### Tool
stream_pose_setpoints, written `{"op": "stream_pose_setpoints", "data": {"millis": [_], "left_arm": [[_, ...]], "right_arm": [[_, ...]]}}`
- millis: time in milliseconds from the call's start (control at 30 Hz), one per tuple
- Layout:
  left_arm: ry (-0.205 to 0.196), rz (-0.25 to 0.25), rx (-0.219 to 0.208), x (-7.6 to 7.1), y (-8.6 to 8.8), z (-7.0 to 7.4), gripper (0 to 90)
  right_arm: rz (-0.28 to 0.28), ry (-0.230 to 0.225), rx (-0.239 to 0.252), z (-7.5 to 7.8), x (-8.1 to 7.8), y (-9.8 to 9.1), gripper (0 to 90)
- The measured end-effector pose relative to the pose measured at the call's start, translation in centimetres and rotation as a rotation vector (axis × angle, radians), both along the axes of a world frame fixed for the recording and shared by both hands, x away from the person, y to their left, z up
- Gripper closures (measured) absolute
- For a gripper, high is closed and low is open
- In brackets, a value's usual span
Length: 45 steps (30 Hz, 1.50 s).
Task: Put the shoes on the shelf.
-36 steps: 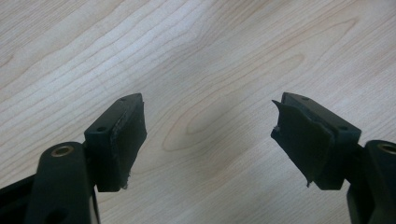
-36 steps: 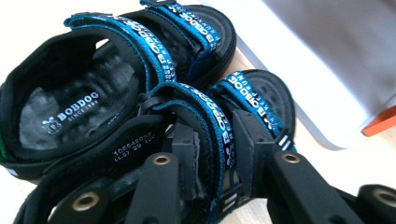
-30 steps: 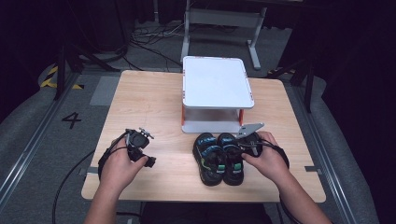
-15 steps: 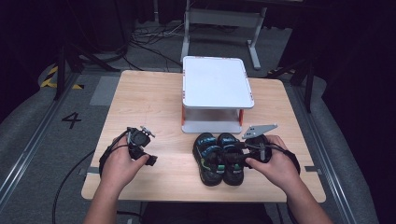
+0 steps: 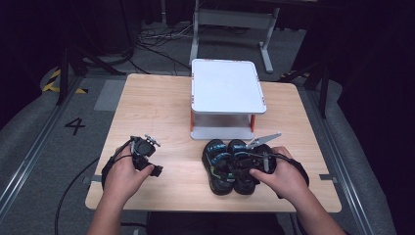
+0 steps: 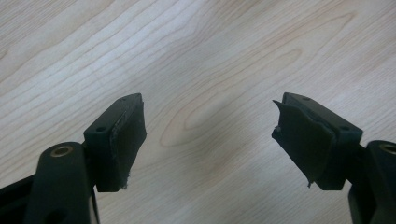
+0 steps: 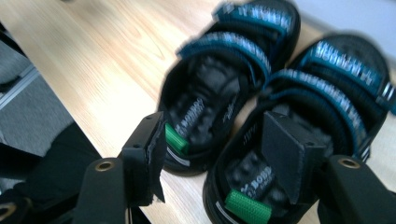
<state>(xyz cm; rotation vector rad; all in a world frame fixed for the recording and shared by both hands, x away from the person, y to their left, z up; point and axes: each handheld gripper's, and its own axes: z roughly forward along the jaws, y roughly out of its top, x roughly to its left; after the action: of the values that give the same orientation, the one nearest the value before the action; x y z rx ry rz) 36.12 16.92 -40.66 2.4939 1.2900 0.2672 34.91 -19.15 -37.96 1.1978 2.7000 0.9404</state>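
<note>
Sandals [image 5: 231,165]: lower middle of the surface [image 5: 161,112], side by side.
Your right tool [image 7: 212,154]: jaws just opening — above the heels, gripping nothing.
Your left tool [image 6: 208,135]: spread wide — empty, lower left.

Left tool [image 5: 147,155] jaws wide apart, right tool [image 5: 254,164] jaws just opened

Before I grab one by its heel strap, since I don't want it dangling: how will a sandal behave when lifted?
The sandals look rubbery-soled, so probably light and fairly stiff. Held by a strap, one would likely hang toe-down. The ridged footbed suggests little slipping.
</note>
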Motion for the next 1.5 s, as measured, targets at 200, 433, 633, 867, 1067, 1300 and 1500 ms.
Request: {"op": "stream_pose_setpoints", "data": {"millis": [200, 433, 633, 867, 1067, 1300, 1500], "left_arm": [[0.008, 0.016, 0.002, -0.7, 0.5, -0.3, 24.0], [0.019, 0.044, 0.009, -1.8, 1.3, -0.5, 24.0], [0.018, 0.059, 0.008, -2.4, 1.8, -0.5, 24.0], [0.025, 0.059, 0.015, -2.7, 1.8, -0.6, 23.9], [0.023, 0.049, 0.013, -2.8, 1.6, -0.6, 23.9], [0.012, 0.022, -0.005, -2.4, 1.4, 0.0, 23.9], [-0.013, 0.016, -0.012, -1.6, 1.9, 0.6, 23.7]], "right_arm": [[-0.017, 0.053, -0.037, -1.4, 1.0, 1.2, 38.5], [-0.026, 0.095, -0.068, -1.7, 1.6, 1.9, 42.0], [-0.069, 0.111, -0.048, -0.7, 1.8, 1.6, 42.4], [-0.116, 0.064, -0.095, -0.6, 1.7, 2.1, 48.2], [-0.144, 0.092, -0.093, -0.3, 1.1, 2.0, 48.6], [-0.225, 0.121, -0.08, -0.1, 1.5, 2.2, 51.7], [-0.277, 0.133, -0.202, -1.9, 2.3, 3.0, 54.8]]}}
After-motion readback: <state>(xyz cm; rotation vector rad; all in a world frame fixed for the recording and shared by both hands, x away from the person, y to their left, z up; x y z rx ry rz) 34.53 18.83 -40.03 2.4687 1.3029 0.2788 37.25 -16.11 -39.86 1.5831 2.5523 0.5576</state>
